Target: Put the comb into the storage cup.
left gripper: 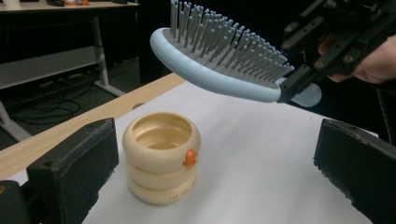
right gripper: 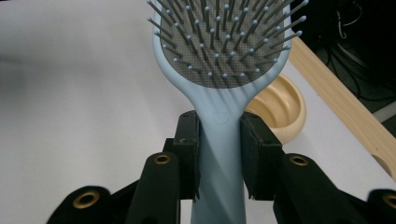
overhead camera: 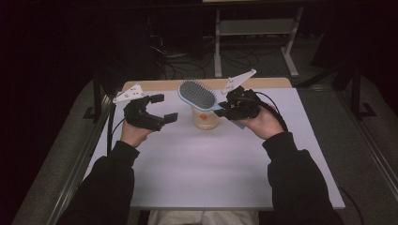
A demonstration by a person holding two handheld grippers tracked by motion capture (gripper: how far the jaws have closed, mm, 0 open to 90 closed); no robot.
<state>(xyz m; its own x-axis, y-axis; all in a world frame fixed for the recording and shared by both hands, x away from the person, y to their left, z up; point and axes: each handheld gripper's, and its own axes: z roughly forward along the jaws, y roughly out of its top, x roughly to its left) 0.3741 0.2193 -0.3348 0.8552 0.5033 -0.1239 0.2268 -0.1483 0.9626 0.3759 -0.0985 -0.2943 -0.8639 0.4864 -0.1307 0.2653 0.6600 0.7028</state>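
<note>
Clamping the pale blue hairbrush (right gripper: 219, 70) by the neck of its handle, the right gripper (overhead camera: 230, 107) holds it in the air, bristles up, its head above a cream ribbed cup (left gripper: 161, 156) that stands on the table (overhead camera: 211, 164) towards the far edge. In the right gripper view both black pads press the handle from either side. The cup carries a small orange mark on its side and a line of tiny print near its base, too small to read. To the left, the left gripper (overhead camera: 162, 108) hangs above the table with its jaws wide and nothing between them; in its own view the cup stands between and beyond the two pads, apart from both. White sheeting covers the table, leaving a strip of bare wood along the far edge, and the near half lies open. Behind the table the room is dark, with cables on the floor and a pale metal shelf frame (overhead camera: 256, 28).
</note>
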